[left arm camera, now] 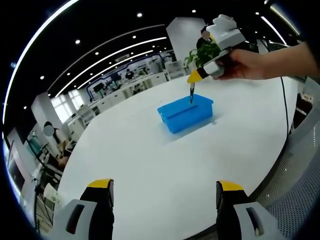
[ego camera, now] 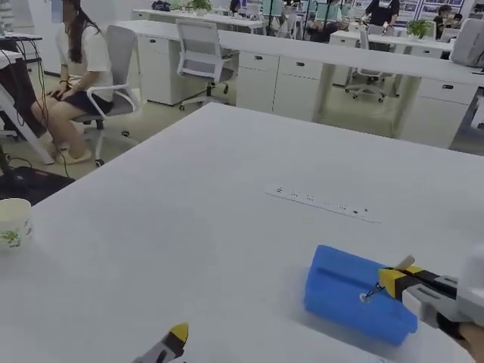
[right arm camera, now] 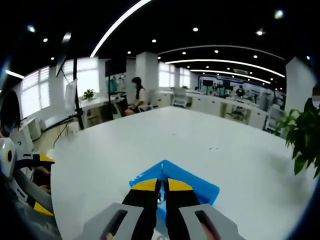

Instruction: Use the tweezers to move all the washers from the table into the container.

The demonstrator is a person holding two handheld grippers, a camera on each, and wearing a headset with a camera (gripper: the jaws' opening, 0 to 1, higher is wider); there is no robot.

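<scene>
Your right gripper [ego camera: 393,278] is clamped on thin metal tweezers [ego camera: 373,290]. Their tips point down into the blue rectangular container [ego camera: 333,287], which sits on the white desk [ego camera: 189,227] at your near right. What the tips hold is too small to tell. Your left gripper [left arm camera: 165,187] hangs over bare desk, jaws wide apart. A paper cup [ego camera: 13,221] stands far left.

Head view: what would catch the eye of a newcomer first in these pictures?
The blue container stands out on the white table, at the near right. The right gripper, shut on the tweezers, holds them pointing down at it. The left gripper hangs open above the table, and a paper cup sits at the left edge.
</scene>
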